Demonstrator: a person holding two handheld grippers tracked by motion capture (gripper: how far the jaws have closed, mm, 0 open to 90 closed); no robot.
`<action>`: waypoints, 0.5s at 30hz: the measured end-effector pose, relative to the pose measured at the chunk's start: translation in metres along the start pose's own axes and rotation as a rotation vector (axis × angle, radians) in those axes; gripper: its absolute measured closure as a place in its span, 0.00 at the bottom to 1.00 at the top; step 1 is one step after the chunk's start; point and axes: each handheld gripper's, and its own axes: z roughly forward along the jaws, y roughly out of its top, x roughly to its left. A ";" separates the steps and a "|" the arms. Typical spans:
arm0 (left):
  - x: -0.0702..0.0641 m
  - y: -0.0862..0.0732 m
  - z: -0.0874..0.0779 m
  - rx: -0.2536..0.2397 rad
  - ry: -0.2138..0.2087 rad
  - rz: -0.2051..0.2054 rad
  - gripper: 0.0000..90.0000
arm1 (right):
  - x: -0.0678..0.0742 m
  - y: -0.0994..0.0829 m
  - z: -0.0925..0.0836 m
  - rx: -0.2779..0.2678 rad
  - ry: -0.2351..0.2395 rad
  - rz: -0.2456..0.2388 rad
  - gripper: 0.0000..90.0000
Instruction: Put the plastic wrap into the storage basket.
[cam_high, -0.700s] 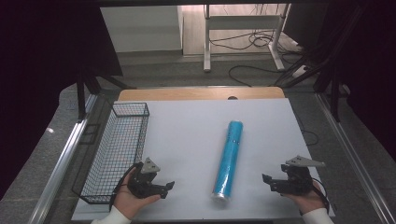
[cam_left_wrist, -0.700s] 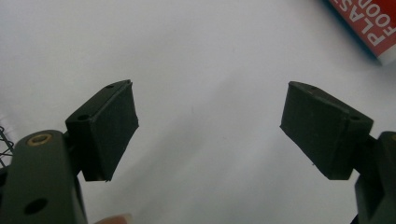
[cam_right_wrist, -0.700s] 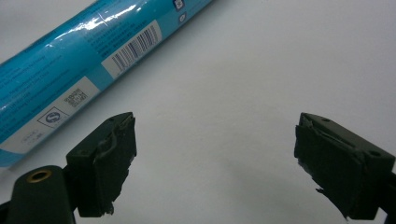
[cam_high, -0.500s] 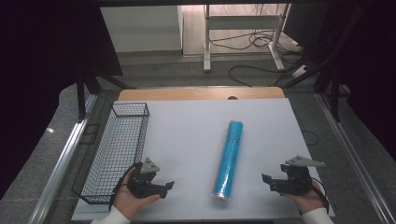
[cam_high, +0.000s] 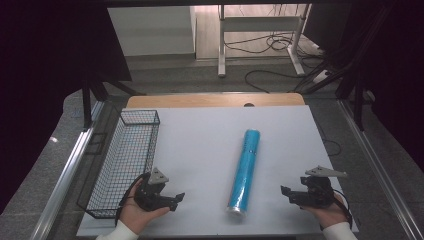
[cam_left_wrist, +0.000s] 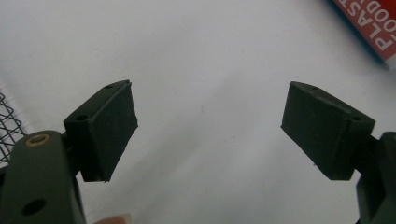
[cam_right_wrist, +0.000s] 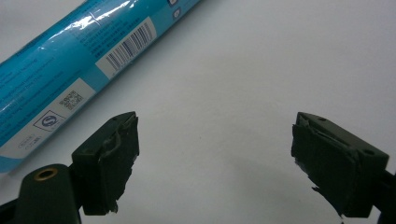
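A long blue roll in clear wrap (cam_high: 245, 170) lies lengthwise in the middle of the white table. My left gripper (cam_high: 176, 198) rests near the front edge, left of the roll's near end, jaws wide apart and empty (cam_left_wrist: 210, 135). A red-labelled corner of the roll (cam_left_wrist: 369, 23) shows at the top right of the left gripper view. My right gripper (cam_high: 286, 192) sits to the roll's right, open, pointing toward it. In the right gripper view (cam_right_wrist: 215, 158) the roll (cam_right_wrist: 79, 60) with its barcode label lies just past the left jaw.
A black wire basket (cam_high: 125, 160) stands along the table's left edge, just left of my left hand; its mesh (cam_left_wrist: 9, 121) shows in the left gripper view. The white table (cam_high: 200, 145) ends at a wooden strip (cam_high: 215, 100) at the back.
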 end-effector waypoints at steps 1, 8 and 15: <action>0.001 0.000 0.000 0.001 0.001 -0.001 0.20 | 0.000 0.000 0.001 0.002 -0.001 -0.002 0.18; 0.002 -0.001 0.000 0.004 -0.002 -0.002 0.20 | -0.001 -0.001 0.003 0.009 -0.007 -0.022 0.18; 0.003 -0.001 -0.002 0.002 0.003 -0.005 0.19 | 0.000 0.000 0.003 0.015 -0.023 -0.018 0.18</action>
